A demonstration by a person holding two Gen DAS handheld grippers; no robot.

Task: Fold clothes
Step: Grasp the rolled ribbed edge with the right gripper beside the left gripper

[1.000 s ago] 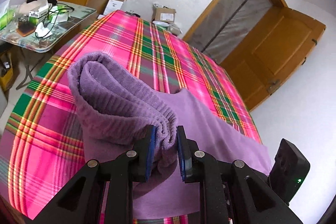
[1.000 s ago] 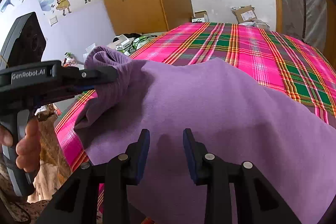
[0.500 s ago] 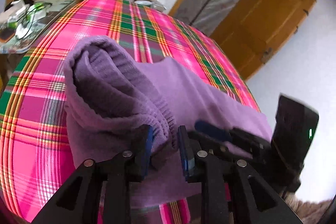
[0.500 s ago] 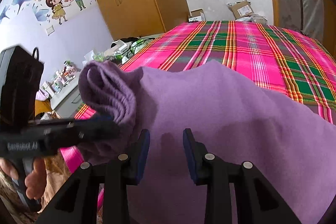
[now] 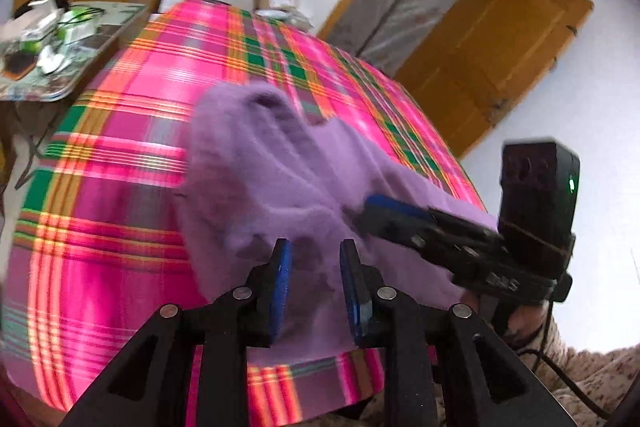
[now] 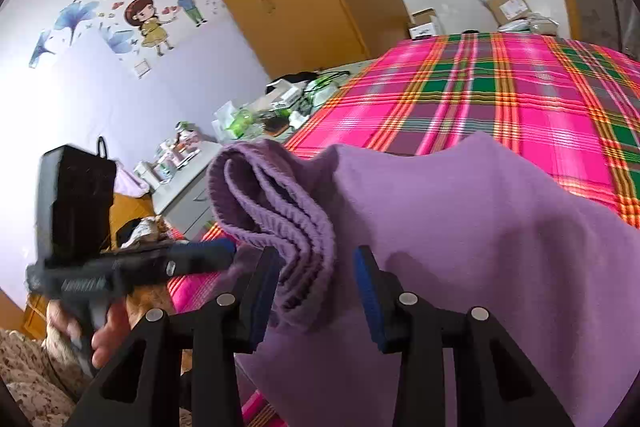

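Since a second ago left gripper [image 5: 313,267] has let go of the ribbed hem and sits just short of it, jaws narrow and empty. Right gripper [image 6: 316,279] jaws are opening, ribbed edge loose between them, pads not pressing. Purple sweater [image 6: 460,227] lies on the plaid bed [image 6: 520,99] at its near edge, left side bunched in a rolled heap. Fold looks partly done; the roll seems to need flattening, and further folds remain.

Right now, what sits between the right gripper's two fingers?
In the right wrist view, the ribbed hem of the purple sweater lies between the right gripper's opening jaws, nearer the left pad; the pads don't press on it.
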